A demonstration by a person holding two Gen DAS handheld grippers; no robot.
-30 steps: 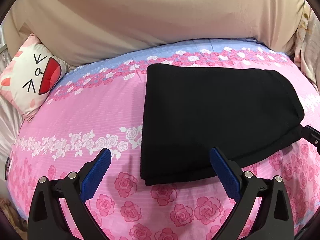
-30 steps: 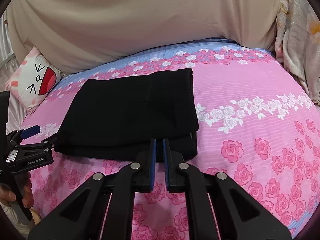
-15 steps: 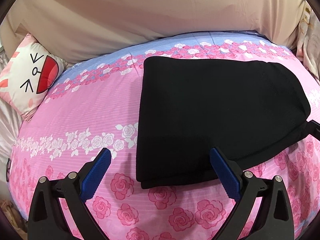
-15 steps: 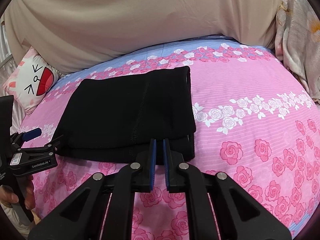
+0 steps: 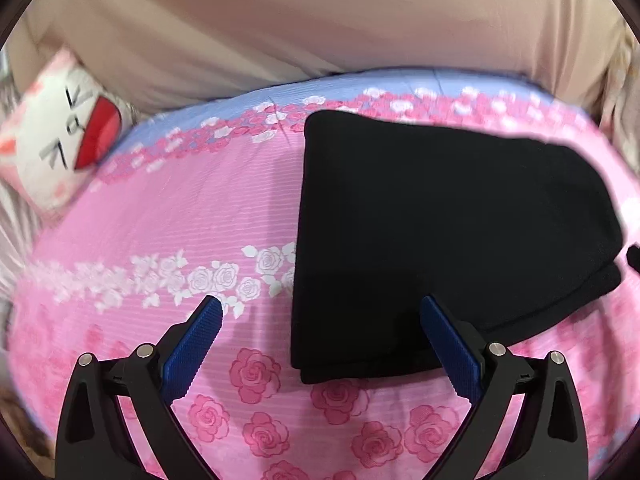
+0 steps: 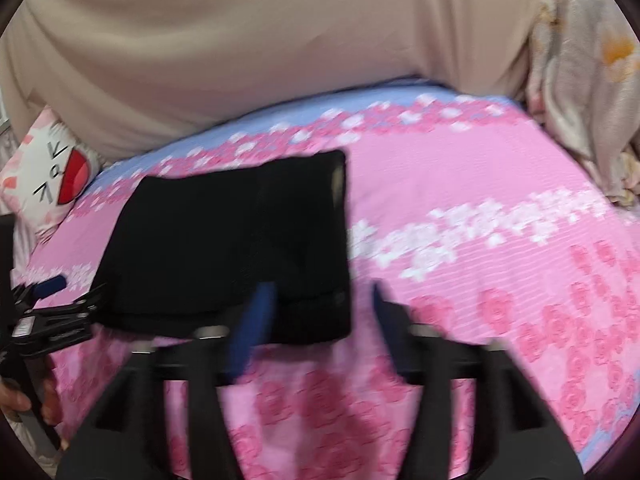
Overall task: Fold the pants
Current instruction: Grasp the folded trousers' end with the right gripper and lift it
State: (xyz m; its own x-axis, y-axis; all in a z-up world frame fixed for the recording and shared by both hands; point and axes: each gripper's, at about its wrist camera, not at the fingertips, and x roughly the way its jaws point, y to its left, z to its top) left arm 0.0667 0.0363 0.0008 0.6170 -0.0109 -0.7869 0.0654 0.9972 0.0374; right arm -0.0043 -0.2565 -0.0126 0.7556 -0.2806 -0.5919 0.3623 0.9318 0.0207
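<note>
Left wrist view: black pants (image 5: 440, 240), already folded into a compact flat stack, on the pink rose bedspread (image 5: 224, 216), toward its right side, short of the blue far edge. Left gripper (image 5: 318, 316) hovering at the stack's near left corner, jaws spread wide, nothing held. Right wrist view, blurred: right gripper (image 6: 320, 296) at the stack's near right corner, jaws opening, that corner between them, pads apparently not pressing. Cartoon cat pillow (image 5: 60, 132) at the bedspread's far left corner; beige drape (image 5: 320, 20) beyond the far edge. Probably the release after the final fold. Best done by letting go fully, lifting straight away without snagging the top layer, leaving edges aligned.
</note>
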